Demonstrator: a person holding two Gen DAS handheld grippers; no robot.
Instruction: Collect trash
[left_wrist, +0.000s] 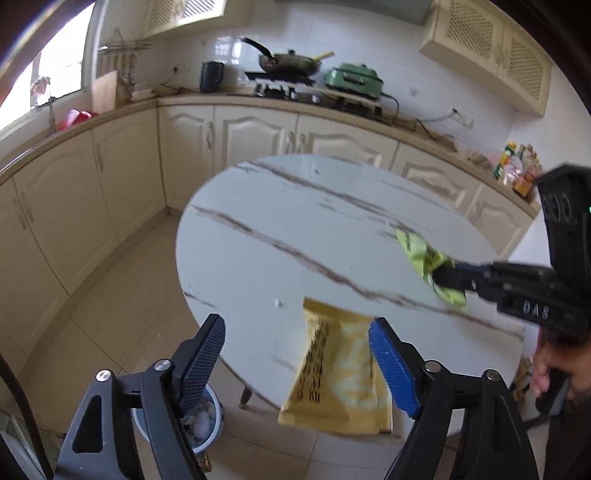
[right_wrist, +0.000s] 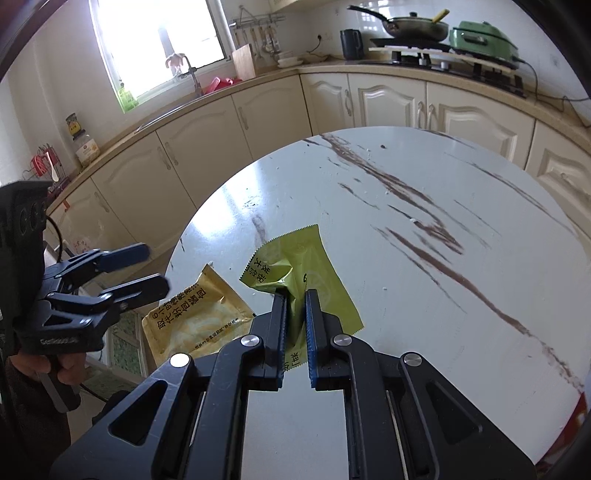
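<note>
The yellow wrapper (left_wrist: 341, 373) hangs over the near edge of the round marble desk (left_wrist: 295, 236), loose between the left gripper (left_wrist: 299, 363) and its wide-spread fingers (left_wrist: 391, 365), which do not press on it. The right gripper (right_wrist: 295, 325) has its fingers clamped on a crumpled green wrapper (right_wrist: 299, 266). A bin (left_wrist: 207, 424) stands on the floor below.

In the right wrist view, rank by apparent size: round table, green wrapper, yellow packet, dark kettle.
1. round table
2. green wrapper and yellow packet look about equal; unsure
3. dark kettle, though farthest away
</note>
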